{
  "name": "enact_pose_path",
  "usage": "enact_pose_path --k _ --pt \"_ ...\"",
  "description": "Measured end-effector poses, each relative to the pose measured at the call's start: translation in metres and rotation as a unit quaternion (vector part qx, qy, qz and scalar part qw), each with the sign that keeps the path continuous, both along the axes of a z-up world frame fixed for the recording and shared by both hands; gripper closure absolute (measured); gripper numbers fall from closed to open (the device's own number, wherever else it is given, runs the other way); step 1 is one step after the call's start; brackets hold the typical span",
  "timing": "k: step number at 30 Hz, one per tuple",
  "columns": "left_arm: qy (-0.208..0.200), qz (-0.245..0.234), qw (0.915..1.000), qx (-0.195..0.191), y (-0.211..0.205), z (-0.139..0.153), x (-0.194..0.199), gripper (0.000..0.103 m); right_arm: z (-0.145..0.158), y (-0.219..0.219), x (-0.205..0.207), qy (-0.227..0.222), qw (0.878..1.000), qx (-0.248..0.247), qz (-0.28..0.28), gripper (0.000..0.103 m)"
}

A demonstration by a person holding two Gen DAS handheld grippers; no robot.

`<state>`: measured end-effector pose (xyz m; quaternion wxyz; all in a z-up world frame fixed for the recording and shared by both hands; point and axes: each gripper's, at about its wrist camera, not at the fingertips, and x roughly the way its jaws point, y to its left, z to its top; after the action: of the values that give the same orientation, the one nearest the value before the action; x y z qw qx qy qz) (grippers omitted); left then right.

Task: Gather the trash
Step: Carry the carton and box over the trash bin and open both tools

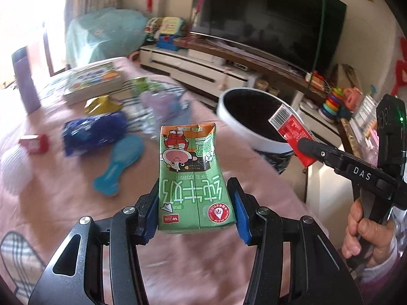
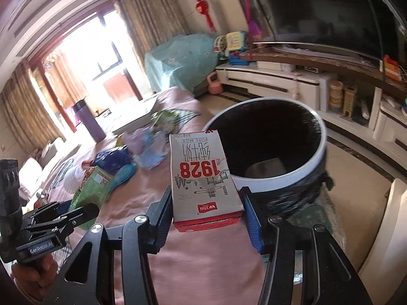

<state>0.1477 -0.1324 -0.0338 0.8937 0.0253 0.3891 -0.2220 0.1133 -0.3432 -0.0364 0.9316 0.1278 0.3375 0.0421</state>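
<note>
My left gripper is shut on a green milk carton, held upright above the pink tablecloth. My right gripper is shut on a white and red "1928" milk carton, close in front of a white-rimmed bin lined with a black bag. In the left wrist view the red carton hangs over the rim of the bin, with the right gripper clamped on it. The right wrist view shows the green carton in the left gripper at the lower left.
On the table lie a blue wrapper, a teal brush, a gold wrapper, a small red carton, crumpled pale packaging, a book and a purple bottle. A TV stand runs behind the bin.
</note>
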Motion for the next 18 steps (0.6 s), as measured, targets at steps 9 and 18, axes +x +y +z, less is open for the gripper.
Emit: enact_pose_path --k 9,18 --pt "0.004 -0.05 0.9987 0.011 -0.057 -0.001 0.022 0.055 0.005 -0.04 0.01 -0.001 0.999 -0.002 -0.033 0.051" --pt "0.0 -0.079 0.9967 0.022 -0.095 0.005 0.043 0.055 0.009 -0.065 0.028 0.0 0.999 -0.011 -0.047 0.051"
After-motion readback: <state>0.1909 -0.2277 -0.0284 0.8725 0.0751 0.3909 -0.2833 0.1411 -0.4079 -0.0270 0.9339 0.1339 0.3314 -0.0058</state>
